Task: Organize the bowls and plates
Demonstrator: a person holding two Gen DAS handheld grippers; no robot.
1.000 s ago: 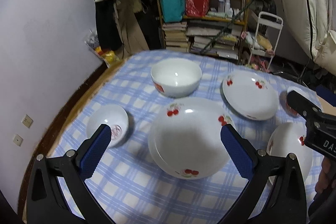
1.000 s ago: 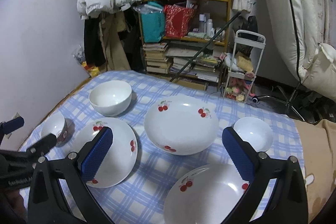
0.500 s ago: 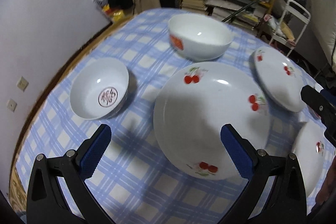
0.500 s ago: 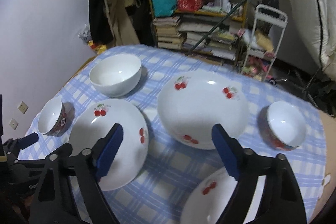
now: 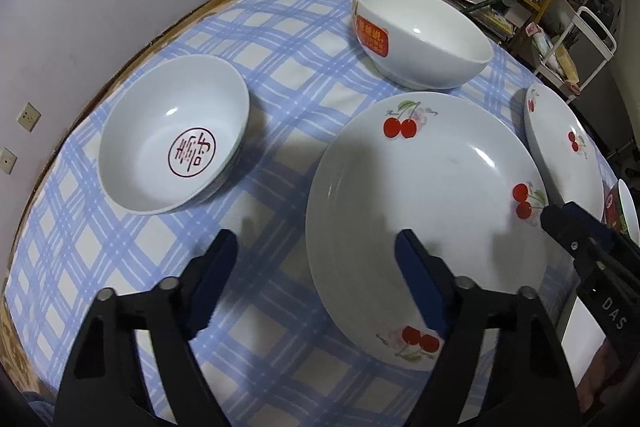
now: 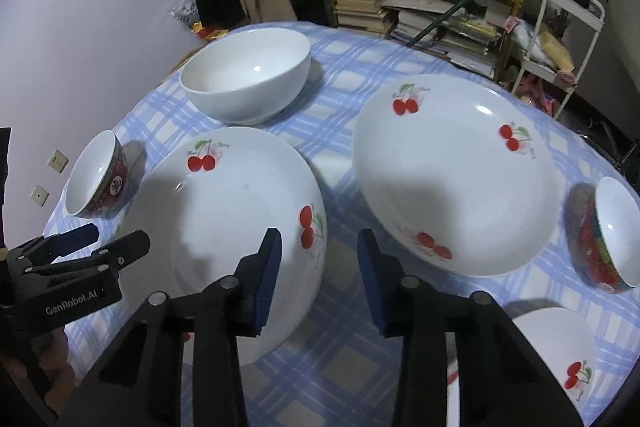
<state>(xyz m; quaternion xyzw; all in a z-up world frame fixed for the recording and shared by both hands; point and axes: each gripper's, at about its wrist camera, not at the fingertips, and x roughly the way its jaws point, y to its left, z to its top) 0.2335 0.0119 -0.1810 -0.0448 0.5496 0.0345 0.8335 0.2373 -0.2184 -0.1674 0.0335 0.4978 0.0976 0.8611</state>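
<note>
A: Table (image 5: 304,39) under blue-checked cloth. Largest piece: white cherry-print ceramic plate (image 5: 428,227), near the front edge.
B: Left gripper (image 5: 316,259) over its left rim, jaws just narrowing, apart; rim between them, pads not pressing.
A: Right gripper (image 6: 318,255) straddles the same plate's right rim, jaws closing, a gap remaining.
B: Smaller: plain white ceramic bowl (image 5: 420,35) behind, small white bowl with a red seal mark (image 5: 172,135) left.

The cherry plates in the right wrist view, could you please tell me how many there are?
3: one at lower left under the left pad, one at centre right, and one at the bottom right edge, partly cut off. More may lie outside the frame.
</note>
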